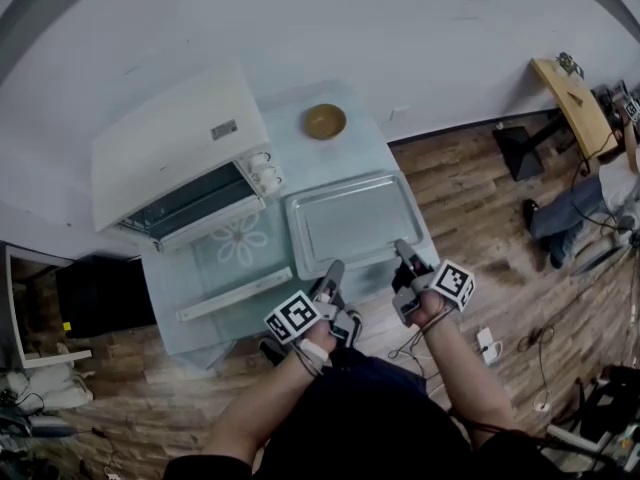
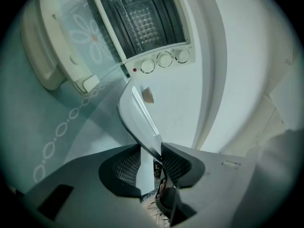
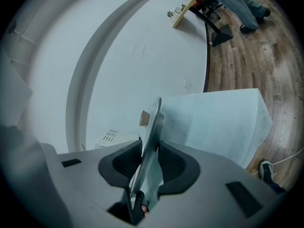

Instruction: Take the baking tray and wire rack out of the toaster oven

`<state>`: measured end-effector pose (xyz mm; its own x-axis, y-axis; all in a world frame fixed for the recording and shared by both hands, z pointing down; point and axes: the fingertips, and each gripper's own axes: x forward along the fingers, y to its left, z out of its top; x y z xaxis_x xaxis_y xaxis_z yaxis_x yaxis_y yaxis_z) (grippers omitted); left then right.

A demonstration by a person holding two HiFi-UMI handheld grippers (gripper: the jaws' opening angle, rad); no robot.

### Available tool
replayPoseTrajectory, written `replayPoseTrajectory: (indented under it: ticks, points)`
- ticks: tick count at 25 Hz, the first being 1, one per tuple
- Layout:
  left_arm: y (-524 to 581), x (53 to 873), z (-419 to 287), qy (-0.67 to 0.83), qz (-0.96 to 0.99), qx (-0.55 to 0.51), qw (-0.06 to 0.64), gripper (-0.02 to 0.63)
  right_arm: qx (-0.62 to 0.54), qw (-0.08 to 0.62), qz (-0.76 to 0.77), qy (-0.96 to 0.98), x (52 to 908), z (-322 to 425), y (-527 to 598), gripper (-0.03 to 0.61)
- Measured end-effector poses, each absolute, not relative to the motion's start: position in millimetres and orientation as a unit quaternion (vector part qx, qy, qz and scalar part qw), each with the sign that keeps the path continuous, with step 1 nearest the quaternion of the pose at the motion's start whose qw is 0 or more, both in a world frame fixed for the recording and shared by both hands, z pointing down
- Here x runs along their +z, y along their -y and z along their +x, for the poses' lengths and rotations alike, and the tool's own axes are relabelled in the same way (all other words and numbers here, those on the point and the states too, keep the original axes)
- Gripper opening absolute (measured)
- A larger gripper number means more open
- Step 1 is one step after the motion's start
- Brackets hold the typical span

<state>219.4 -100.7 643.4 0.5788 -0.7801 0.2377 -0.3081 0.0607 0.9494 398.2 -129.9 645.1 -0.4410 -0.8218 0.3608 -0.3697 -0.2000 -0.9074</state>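
The silver baking tray (image 1: 355, 218) lies level over the right half of the table, to the right of the open toaster oven (image 1: 175, 143). My left gripper (image 1: 335, 268) is shut on the tray's near rim at its left end, and my right gripper (image 1: 403, 250) is shut on the same rim at its right end. In the left gripper view the tray's edge (image 2: 137, 113) runs between the pads of the left gripper (image 2: 151, 158). The right gripper view shows the rim (image 3: 153, 122) pinched in the right gripper (image 3: 149, 158). The wire rack (image 2: 142, 25) sits inside the oven.
The oven's glass door (image 1: 235, 243) with a flower print hangs open over the table (image 1: 360, 148), left of the tray. A round brown dish (image 1: 325, 121) stands at the table's far edge. The wall lies behind; wooden floor, cables and furniture lie to the right.
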Motion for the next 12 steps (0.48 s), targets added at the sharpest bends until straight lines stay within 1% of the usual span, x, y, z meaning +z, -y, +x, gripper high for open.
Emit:
replayPoseTrajectory:
  ticks: [7,12]
  points:
    - [104,661,222,0.434,0.641,-0.174,0.609,0.136,-0.621,0.158,-0.487,-0.594,666,397,136,0.118]
    - [101,671,225,0.437,0.64,-0.134,0.618,0.137,-0.628,0.126,-0.496,-0.586,678,396,137,0.12]
